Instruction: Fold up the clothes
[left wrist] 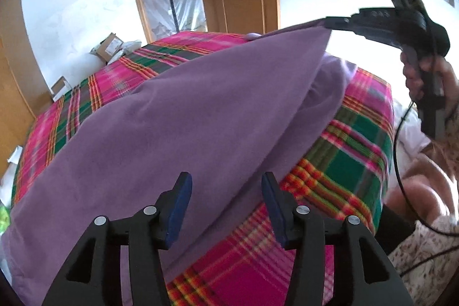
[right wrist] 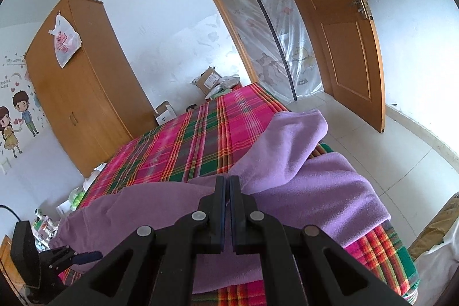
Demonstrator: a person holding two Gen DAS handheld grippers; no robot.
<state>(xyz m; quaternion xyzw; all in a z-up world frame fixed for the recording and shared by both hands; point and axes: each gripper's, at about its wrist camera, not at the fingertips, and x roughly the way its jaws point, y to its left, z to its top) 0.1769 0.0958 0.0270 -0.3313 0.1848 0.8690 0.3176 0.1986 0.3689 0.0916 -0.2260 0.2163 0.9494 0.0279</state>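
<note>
A purple fleece garment (left wrist: 178, 116) lies on a bed with a pink and green plaid sheet (left wrist: 355, 151). My left gripper (left wrist: 226, 185) is open just above the garment's near part, with nothing between its blue pads. My right gripper (right wrist: 228, 185) is shut on an edge of the purple garment (right wrist: 309, 191) and holds it lifted above the bed. In the left wrist view the right gripper (left wrist: 330, 22) pinches a raised corner of the cloth at the upper right. A sleeve (right wrist: 295, 134) hangs folded beyond it. The left gripper (right wrist: 83, 255) shows at the lower left.
A wooden wardrobe (right wrist: 83, 88) stands left of the bed. An open wooden door (right wrist: 341, 27) and a plastic-curtained doorway (right wrist: 272, 27) are behind. Cardboard boxes (right wrist: 209, 81) lie on the floor by the far wall. The person's body (left wrist: 430, 191) is at the right.
</note>
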